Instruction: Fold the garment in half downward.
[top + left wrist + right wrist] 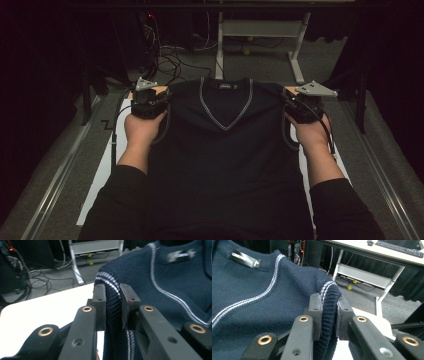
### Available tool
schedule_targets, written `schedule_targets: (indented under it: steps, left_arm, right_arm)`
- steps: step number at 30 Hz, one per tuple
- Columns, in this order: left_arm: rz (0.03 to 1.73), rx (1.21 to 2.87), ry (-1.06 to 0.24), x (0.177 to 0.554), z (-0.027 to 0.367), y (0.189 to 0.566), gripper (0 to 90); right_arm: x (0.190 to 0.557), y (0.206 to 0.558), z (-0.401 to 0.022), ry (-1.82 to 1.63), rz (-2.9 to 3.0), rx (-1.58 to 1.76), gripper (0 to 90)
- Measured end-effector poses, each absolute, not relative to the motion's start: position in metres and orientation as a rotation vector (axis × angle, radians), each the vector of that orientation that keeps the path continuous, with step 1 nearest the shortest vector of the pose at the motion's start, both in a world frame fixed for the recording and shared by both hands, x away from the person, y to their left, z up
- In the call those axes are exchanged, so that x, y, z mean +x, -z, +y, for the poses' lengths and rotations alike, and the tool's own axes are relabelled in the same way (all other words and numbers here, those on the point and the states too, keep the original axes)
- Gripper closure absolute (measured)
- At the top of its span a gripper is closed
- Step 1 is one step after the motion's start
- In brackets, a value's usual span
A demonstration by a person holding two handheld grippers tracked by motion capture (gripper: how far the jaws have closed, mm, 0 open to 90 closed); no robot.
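Item: one sleeveless knitted vest, dark navy, V-neck. We are noting a pale grey double stripe running along the V of the neckline and the same striped ribbing edging both armholes. A dark sewn-in label with pale lettering, too blurred to read, is sitting inside the back of the collar.

Position: we are holding the vest spread out by its two shoulders above the white table. Its shoulders are sitting toward the far edge of the table, and its body is hanging down toward the near edge, covering the middle of the table between our forearms.

Grip, left: the left gripper is pinching the ribbed armhole band at the left shoulder, the jaws closed tight on the bunched knit, which is folding over between the pads.

Grip, right: the right gripper is clamping the matching ribbed band at the right shoulder in the same way, the striped edge arching over the jaw tips.

Surroundings: grey carpet with loose cables and a white desk frame are lying beyond the far edge.
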State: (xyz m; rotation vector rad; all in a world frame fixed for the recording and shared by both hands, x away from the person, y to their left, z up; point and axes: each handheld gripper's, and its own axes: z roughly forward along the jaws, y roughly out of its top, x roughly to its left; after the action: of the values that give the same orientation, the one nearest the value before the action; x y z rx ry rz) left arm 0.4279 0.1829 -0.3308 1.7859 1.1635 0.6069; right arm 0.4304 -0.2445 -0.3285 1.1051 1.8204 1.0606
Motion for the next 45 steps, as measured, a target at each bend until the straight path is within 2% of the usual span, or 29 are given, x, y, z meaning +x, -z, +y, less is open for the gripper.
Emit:
schedule_targets:
  steps: [7,15,24,30,38,45]
  left_arm:
    - [1.13,1.787,-0.541,0.403,0.199,0.359,72.1]
    - [1.034,1.772,-0.479,0.355,0.211,0.378,72.1]
    - [1.005,1.769,-0.429,0.305,0.22,0.41,72.1]
    - [1.003,1.798,-0.393,0.279,0.221,0.433,72.1]
    - [0.992,1.804,-0.36,0.256,0.221,0.428,72.1]
    - [1.004,1.824,-0.31,0.239,0.225,0.438,72.0]
  right_arm:
    - [0.411,0.341,-0.246,-1.089,1.851,1.082,78.8]
    - [0.368,0.362,-0.251,-1.147,1.883,1.029,78.8]
    - [0.313,0.396,-0.26,-1.205,1.923,1.025,78.7]
    - [0.288,0.413,-0.265,-1.197,1.963,1.0,78.7]
    - [0.26,0.419,-0.271,-1.228,1.975,1.011,78.7]
    - [0.242,0.427,-0.28,-1.254,2.02,1.071,78.6]
